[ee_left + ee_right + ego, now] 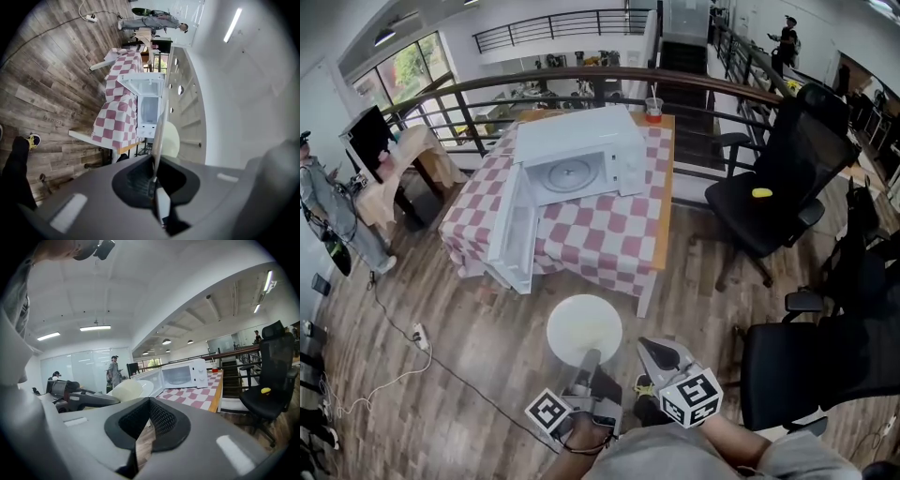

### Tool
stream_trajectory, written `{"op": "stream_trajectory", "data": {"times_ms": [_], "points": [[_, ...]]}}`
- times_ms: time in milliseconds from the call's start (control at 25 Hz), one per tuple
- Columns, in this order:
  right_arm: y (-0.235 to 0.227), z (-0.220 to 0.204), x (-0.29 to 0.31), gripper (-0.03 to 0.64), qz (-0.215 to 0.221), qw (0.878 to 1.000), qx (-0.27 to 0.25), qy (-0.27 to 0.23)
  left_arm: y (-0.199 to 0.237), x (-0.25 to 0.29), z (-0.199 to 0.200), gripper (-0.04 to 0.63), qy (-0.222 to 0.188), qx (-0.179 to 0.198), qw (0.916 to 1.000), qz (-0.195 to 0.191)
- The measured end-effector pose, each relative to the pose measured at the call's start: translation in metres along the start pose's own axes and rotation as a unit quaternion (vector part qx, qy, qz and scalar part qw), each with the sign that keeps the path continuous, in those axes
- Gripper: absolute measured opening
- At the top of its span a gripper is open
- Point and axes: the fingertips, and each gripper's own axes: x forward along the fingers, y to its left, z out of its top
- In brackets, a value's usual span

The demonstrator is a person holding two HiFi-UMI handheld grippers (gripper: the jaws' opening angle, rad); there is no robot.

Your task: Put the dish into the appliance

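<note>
One edge grip carries the plate [584, 328]: the left gripper [589, 356] is clamped on its near rim, well short of the open microwave [581, 155]; the right gripper [649, 349] is closed, empty. Such a pinch may let the plate sag, slip, or clip the door [514, 230].

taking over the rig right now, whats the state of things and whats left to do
Left gripper: shut on the near rim of the white plate, which is held out in front over the floor, short of the table.
Right gripper: shut, nothing between its jaws, beside the left one.
Microwave: on the checked table, with its door swung wide open and the turntable bare.
Done: plate in hand, door open.
Left: bring the plate up to the opening, set it on the turntable, release. Closing the door probably follows.
</note>
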Motion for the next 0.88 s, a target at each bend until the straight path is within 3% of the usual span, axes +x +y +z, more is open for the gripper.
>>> {"op": "stream_trajectory", "data": {"times_ms": [880], "points": [[-0.121, 0.053, 0.101, 0.000, 0.041, 0.999, -0.004, -0.003, -0.022, 0.157, 0.027, 0.021, -0.030, 0.005, 0.9995, 0.007]]}}
